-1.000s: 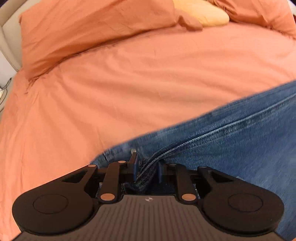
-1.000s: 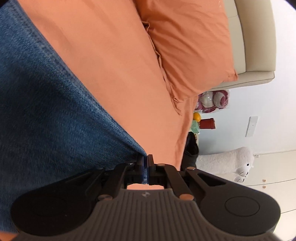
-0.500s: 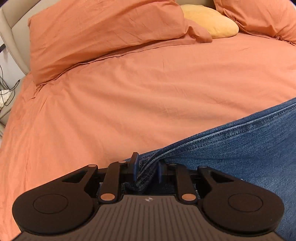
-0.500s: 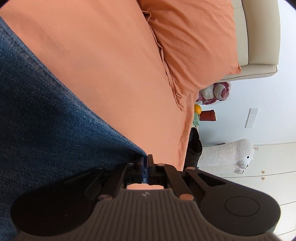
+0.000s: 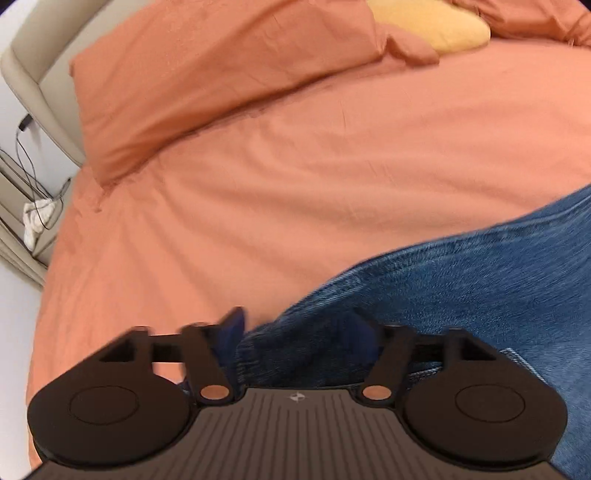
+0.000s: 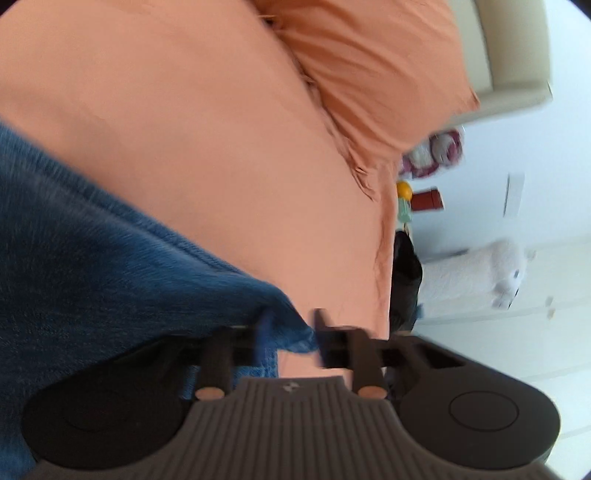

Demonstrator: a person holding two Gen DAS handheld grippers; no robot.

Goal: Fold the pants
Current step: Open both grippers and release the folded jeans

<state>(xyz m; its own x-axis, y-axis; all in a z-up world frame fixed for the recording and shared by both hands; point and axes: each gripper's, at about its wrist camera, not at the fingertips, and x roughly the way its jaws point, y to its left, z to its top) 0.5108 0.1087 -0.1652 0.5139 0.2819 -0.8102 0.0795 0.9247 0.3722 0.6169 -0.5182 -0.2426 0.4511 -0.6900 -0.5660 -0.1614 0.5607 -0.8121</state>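
Blue denim pants (image 5: 461,291) lie on an orange bed sheet (image 5: 295,177). In the left wrist view my left gripper (image 5: 301,332) is open, its jaws spread wide, with the pants' seamed edge lying loose between them. In the right wrist view the pants (image 6: 92,266) fill the left side and a corner of the denim sits between the jaws of my right gripper (image 6: 291,332), which is open too. Both views are blurred by motion.
Orange pillows (image 5: 221,74) and a yellow cushion (image 5: 436,29) lie at the head of the bed against a beige headboard (image 5: 33,66). Cables and a white cloth (image 5: 37,218) sit left of the bed. A white plush toy (image 6: 476,273) and small items (image 6: 424,195) stand beyond the right edge.
Both grippers were shut on the pants' edge; now both have opened and let the denim go. Both cameras have shifted, blurring the views.
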